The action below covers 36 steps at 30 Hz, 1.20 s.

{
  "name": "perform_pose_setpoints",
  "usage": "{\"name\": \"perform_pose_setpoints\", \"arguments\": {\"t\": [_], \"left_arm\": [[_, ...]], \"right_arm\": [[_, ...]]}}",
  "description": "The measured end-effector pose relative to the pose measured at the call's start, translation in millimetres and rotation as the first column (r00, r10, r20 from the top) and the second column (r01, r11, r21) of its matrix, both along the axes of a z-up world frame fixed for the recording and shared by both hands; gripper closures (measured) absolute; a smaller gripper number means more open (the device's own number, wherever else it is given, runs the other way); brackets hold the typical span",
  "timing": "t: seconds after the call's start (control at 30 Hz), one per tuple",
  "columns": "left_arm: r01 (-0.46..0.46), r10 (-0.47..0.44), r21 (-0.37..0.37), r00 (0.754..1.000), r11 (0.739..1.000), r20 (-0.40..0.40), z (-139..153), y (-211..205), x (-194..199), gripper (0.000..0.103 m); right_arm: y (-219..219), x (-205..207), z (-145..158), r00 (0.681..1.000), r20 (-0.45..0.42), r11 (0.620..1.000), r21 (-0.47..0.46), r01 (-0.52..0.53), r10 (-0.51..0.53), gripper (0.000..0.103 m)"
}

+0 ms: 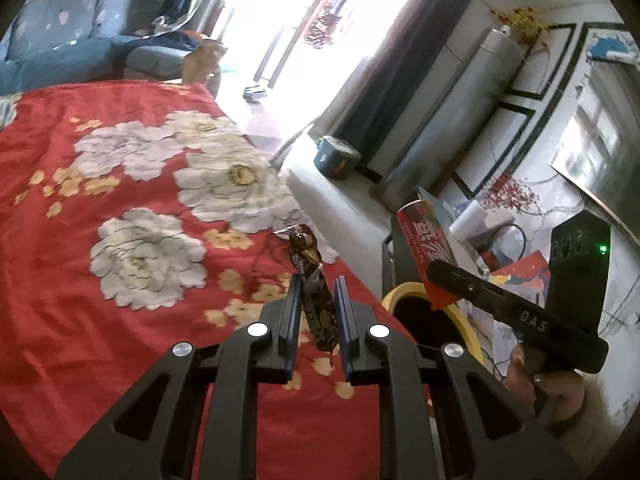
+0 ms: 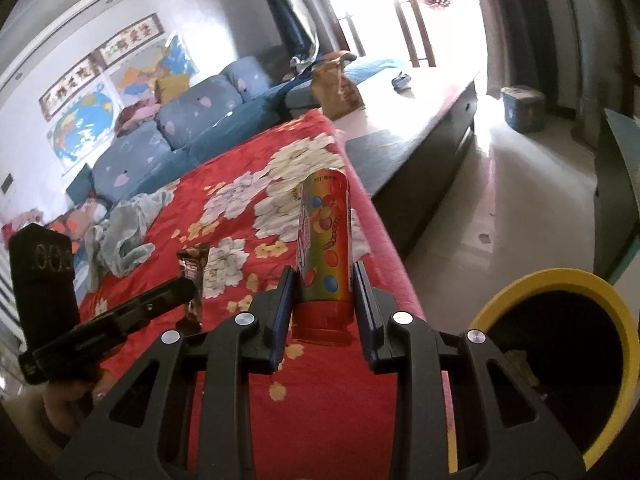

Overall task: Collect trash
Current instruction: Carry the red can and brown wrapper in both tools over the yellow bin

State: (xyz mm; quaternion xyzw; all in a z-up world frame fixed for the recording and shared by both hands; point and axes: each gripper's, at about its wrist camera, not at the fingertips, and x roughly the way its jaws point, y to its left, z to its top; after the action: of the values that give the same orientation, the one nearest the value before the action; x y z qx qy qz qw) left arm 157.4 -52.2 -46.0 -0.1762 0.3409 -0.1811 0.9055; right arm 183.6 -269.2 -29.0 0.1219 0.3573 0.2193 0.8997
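surface: red floral blanket [image 2: 224, 216] under both tongs | left gripper [image 1: 317, 300] clamps wrapper [image 1: 314, 280] | right gripper [image 2: 325, 292] clamps candy tube [image 2: 326, 248] | bin [image 2: 560, 360] right of right gripper | room: blue sofa [image 2: 192, 120] beyond, bright doorway ahead

Daylight floods through blown-out doorway [image 1: 280, 20]; fisheye edges bent, dark; slight blur.

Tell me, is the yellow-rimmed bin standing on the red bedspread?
No, the yellow-rimmed bin stands on the floor beside the bed, past the edge of the red bedspread.
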Motion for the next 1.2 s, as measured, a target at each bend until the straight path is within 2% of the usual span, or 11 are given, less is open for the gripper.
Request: {"name": "perform_pose_setpoints", "arguments": {"t": [0.63, 1.2], "left_arm": [[0.127, -0.131, 0.068, 0.990, 0.990, 0.046, 12.7, -61.6, -2.5, 0.087], [0.238, -0.247, 0.134, 0.967, 0.962, 0.053, 11.7, -113.2, -11.2, 0.087]], "right_arm": [[-70.7, -31.4, -6.7, 0.985, -0.005, 0.984, 0.030, 0.173, -0.173, 0.080], [-126.7, -57.4, -20.1, 0.938, -0.038, 0.937, 0.046, 0.346, -0.344, 0.080]]}}
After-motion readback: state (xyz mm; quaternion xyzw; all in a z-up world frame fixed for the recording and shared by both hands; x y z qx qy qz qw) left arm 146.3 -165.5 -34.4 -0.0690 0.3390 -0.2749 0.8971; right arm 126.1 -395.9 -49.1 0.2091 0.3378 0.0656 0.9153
